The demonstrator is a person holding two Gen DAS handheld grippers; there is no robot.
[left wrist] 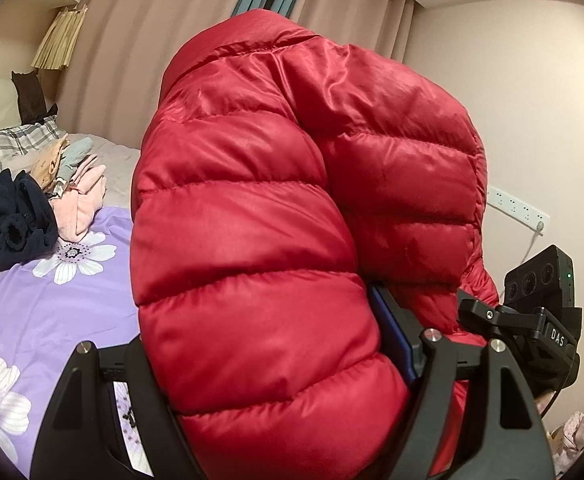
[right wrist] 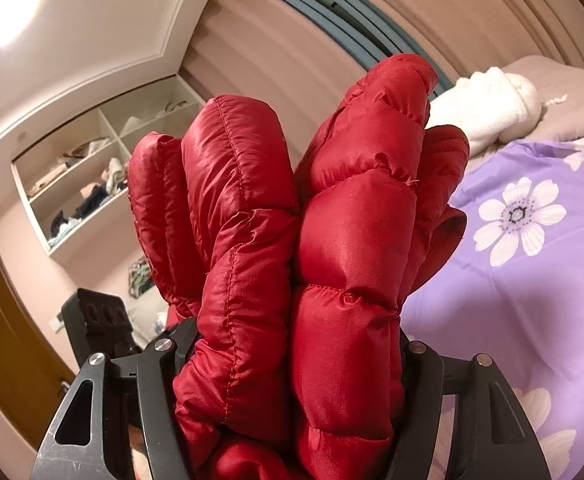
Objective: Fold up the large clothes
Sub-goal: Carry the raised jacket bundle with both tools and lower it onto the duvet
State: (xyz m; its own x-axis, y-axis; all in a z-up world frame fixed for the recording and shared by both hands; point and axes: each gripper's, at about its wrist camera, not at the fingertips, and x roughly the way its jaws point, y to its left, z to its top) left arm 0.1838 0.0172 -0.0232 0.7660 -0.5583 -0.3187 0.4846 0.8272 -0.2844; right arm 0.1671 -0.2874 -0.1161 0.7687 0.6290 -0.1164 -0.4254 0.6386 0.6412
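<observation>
**Inspector A:** Left gripper (left wrist: 276,392), state of the jaws?

**Inspector B:** Clamped on the red puffer jacket (left wrist: 260,208). Quilted fabric fills the whole gap between the two black fingers and bulges over them. The jacket rises from 6 o'clock to 12 o'clock in the left wrist view, held up off the bed (left wrist: 44,308).

**Inspector A:** Right gripper (right wrist: 292,400)?

**Inspector B:** Same finding. Its jaws are closed on a thick bundle of the red puffer jacket (right wrist: 331,240), several quilted layers pressed together between the fingers. The bundle stands upright from 6 o'clock toward 12 o'clock.

**Inspector A:** Can the two devices see each other?

**Inspector B:** Yes. The right device shows in the left wrist view at 4 o'clock, just beside the jacket. The left device's camera block appears at 8 o'clock in the right wrist view.

**Inspector A:** Surroundings?

**Inspector B:** A purple floral bedsheet (right wrist: 523,272) covers the bed, at 3 o'clock in the right wrist view and 8 o'clock in the left. A pile of clothes (left wrist: 40,196) lies at 9 o'clock in the left wrist view, dark navy, pink and plaid pieces, well apart from the jacket. A white fluffy garment (right wrist: 487,108) sits at 2 o'clock on the bed. Open shelving (right wrist: 92,168) at 9 o'clock, curtains (left wrist: 132,48) at 11 o'clock, a power strip (left wrist: 517,208) on the wall at 3 o'clock.
</observation>
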